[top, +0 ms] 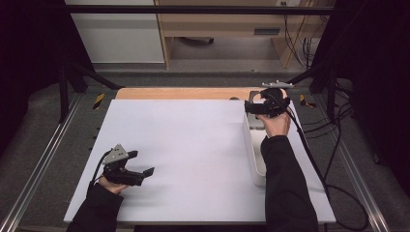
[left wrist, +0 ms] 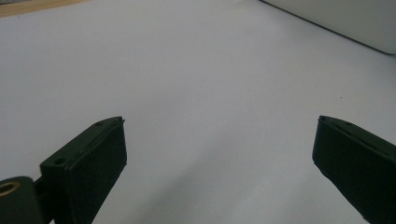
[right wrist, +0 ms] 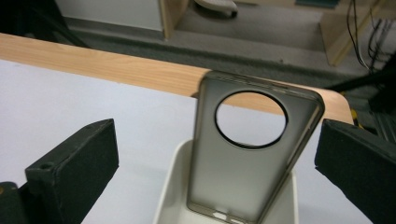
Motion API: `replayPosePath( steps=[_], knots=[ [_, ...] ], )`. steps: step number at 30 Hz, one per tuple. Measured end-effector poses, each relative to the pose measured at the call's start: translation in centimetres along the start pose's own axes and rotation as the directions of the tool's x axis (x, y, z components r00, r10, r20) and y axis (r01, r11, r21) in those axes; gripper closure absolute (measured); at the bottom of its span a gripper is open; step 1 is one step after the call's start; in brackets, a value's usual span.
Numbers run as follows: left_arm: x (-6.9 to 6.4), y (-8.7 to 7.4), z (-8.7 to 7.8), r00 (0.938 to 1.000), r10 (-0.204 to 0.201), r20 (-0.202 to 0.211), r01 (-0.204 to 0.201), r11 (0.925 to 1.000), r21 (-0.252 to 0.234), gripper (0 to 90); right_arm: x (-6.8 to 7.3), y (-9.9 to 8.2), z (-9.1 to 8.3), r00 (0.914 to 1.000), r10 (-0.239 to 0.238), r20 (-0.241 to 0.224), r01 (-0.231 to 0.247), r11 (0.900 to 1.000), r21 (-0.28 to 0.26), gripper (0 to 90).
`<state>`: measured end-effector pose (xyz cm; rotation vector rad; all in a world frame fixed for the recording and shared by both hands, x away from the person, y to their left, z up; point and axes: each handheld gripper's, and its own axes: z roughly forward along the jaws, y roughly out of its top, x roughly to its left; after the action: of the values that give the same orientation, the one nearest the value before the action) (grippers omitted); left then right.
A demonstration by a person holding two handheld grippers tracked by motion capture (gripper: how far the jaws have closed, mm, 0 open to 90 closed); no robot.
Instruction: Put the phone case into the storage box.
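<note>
**Phone case propped in the tray, both grippers released**

I start with the white table top (top: 193, 154): it carries a long white tray (top: 252, 154) near its right edge, with the tray's length running from my side toward the far wooden strip (top: 179, 93). On the gripper view from my right hand, a phone case (right wrist: 247, 163) stands in the tray's far end, tilted and leaning away from me, its long axis running up out of the tray. The round camera cut-out sits at the raised end, and I see table and wood through it. The case's lower edge rests inside the tray.

My right gripper (top: 261, 107) hangs over that far end; its jaws stand wide to either side of the case without touching it, so it grips nothing. My left gripper (top: 140, 175) sits low over bare table near the front left, well apart from the tray, jaws spread, holding nothing.
</note>
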<state>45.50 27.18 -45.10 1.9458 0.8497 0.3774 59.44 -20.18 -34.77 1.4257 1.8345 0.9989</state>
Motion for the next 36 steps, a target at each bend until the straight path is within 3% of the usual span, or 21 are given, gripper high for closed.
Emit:
replayPosePath(
  steps=[3, 7, 11, 16, 20, 22, 24, 29, 31, 33, 36],
  knots=[
    [-0.1, 0.0, 0.0, 1.0, 0.003, 0.002, -0.003, 1.0, -0.001, 2.5, 0.4, -0.1, -1.3, 0.9983, -0.028, -0.05, 0.026, 0.9988, -0.041, 0.1],
    [-0.1, 0.1, 0.0, 1.0, 0.005, 0.004, -0.005, 1.0, -0.006, 2.5, 0.9, -0.4, -3.2, 0.9899, -0.062, -0.127, 0.049, 0.9934, -0.104, 0.2],
    [-0.2, 0.1, -0.1, 0.9999, 0.007, 0.008, -0.007, 0.9999, -0.012, 2.5, 1.4, -1.1, -5.0, 0.9674, -0.096, -0.234, 0.059, 0.9853, -0.161, 0.2],
    [-0.3, 0.1, 0.0, 0.9999, 0.011, 0.011, -0.011, 0.9999, -0.012, 2.5, 1.8, -2.4, -7.1, 0.9346, -0.145, -0.325, 0.068, 0.9694, -0.236, 0.2],
    [-0.3, 0.2, -0.1, 0.9998, 0.01, 0.019, -0.01, 0.9998, -0.018, 2.5, 1.7, -4.0, -8.8, 0.9059, -0.196, -0.375, 0.078, 0.9481, -0.308, 0.2],
    [-0.4, 0.2, -0.1, 0.9997, 0.012, 0.019, -0.012, 0.9997, -0.019, 2.5, 1.6, -4.8, -9.6, 0.8976, -0.209, -0.388, 0.07, 0.9362, -0.344, 0.2],
    [-0.4, 0.2, -0.1, 0.9997, 0.014, 0.022, -0.014, 0.9997, -0.021, 2.5, 1.4, -5.5, -10.1, 0.8869, -0.215, -0.409, 0.064, 0.9334, -0.353, 0.2],
    [-0.5, 0.2, -0.1, 0.9995, 0.018, 0.028, -0.017, 0.9995, -0.026, 2.5, 0.7, -7.5, -11.0, 0.8763, -0.237, -0.42, 0.079, 0.9295, -0.36, 0.2],
    [-0.6, 0.2, -0.1, 0.9994, 0.02, 0.028, -0.019, 0.9994, -0.028, 2.5, 0.3, -8.3, -11.3, 0.8663, -0.237, -0.44, 0.066, 0.9273, -0.368, 0.2],
    [-0.6, 0.2, -0.1, 0.9993, 0.02, 0.03, -0.019, 0.9994, -0.03, 2.5, -0.1, -9.1, -11.5, 0.8619, -0.24, -0.447, 0.067, 0.9273, -0.368, 0.2],
    [-0.6, 0.2, -0.1, 0.9993, 0.021, 0.031, -0.02, 0.9992, -0.034, 2.5, -0.7, -10.4, -11.5, 0.8472, -0.252, -0.468, 0.079, 0.9299, -0.359, 0.2]
  ],
)
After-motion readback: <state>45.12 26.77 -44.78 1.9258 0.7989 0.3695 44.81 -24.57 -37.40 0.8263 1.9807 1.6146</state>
